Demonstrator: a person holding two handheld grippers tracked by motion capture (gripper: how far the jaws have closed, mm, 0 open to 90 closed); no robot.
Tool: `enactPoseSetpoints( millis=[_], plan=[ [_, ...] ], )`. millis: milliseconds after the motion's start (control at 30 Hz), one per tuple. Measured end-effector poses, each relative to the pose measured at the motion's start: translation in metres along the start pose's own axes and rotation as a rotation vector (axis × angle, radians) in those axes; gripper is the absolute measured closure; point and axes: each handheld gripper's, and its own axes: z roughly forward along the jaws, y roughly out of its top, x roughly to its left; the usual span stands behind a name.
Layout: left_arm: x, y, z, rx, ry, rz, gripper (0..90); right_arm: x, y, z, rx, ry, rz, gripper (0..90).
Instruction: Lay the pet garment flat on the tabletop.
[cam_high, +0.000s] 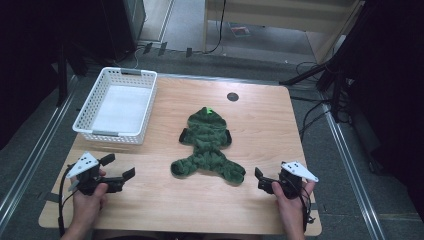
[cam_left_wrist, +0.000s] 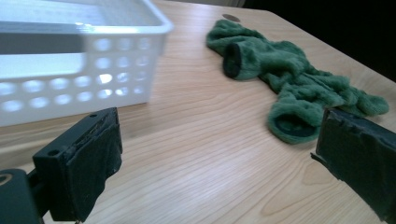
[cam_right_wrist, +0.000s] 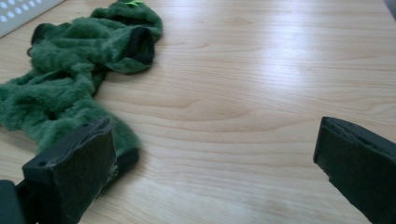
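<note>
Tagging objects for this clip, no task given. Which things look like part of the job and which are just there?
Likely in play:
green fleece garment, flat mid-table
white basket, holding nothing, far left
left claw and right claw, both open, holding nothing

Just there:
round black cap set in the table
cables on the floor

A guess from the layout.

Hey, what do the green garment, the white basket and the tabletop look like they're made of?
The fuzzy green garment looks like plush fleece: shaggy matte pile, with dark cuffs at the openings. The white perforated rectangular basket looks like moulded plastic: smooth, slightly glossy, with rows of round holes. The light wooden tabletop shows wood grain under a soft sheen; whether it is solid wood or laminate can't be told.
</note>
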Motion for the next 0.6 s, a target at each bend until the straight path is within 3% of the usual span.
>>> enactPoseSetpoints(
  millis=[200, 600],
  plan=[
    [0.028, -0.003, -0.025, -0.028, 0.07, -0.039, 0.7, -0.014, -0.005, -0.009, -0.004, -0.029, 0.02, 0.0],
    [0.071, -0.015, -0.059, -0.014, 0.196, -0.078, 0.7, -0.038, -0.023, -0.025, 0.034, -0.071, 0.036, 0.0]
  ],
)
